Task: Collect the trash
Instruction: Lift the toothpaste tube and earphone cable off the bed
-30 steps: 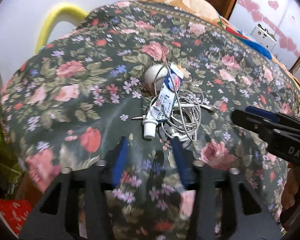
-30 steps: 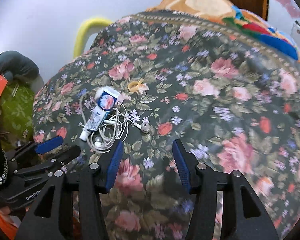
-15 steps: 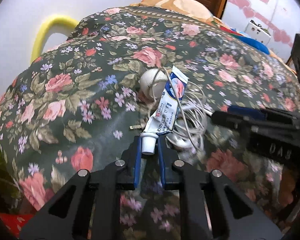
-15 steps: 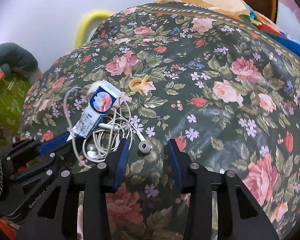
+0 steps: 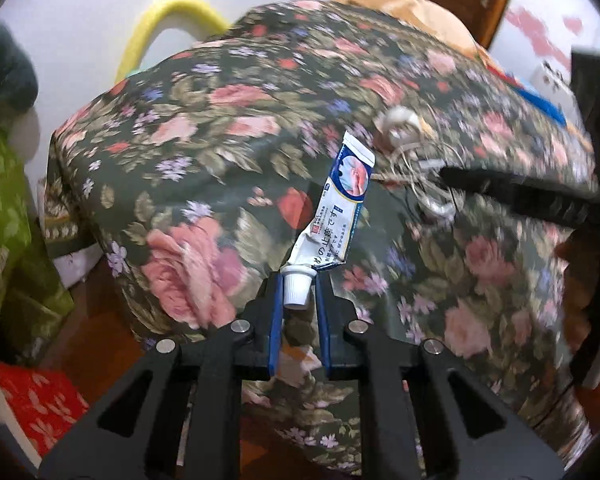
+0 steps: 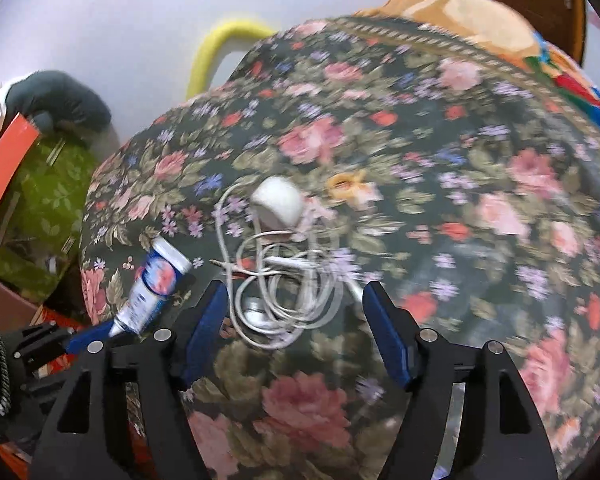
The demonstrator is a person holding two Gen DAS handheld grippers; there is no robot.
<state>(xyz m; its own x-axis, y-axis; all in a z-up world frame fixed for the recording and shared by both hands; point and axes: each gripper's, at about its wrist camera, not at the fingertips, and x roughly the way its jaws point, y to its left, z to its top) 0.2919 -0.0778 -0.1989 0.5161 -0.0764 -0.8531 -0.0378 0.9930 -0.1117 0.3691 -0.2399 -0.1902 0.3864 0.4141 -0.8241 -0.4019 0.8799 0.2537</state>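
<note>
A crumpled ointment tube is gripped at its white cap between the 2 blue pads of the left gripper, whose fingers are closed on it. The tube is held clear of the floral bedspread, its flat sealed end pointing away from the gripper. Beyond that end, on the bedspread, lies a tangle of white earphone cable, with a white ball-shaped object just beyond the tangle and a small yellow scrap beside the ball.

The right gripper is held wide open, its 2 fingers set either side of the cable tangle and near the fabric; nothing is clamped by it.

The step in hand is judged to be the carrying-off of the tube as the first piece of trash. No bin can be identified for certain in either view. Next, the tube would need to be carried to a container, while a closing of the right fingers low over the loose loops would be called for, so that the cable is gathered rather than snagged.
</note>
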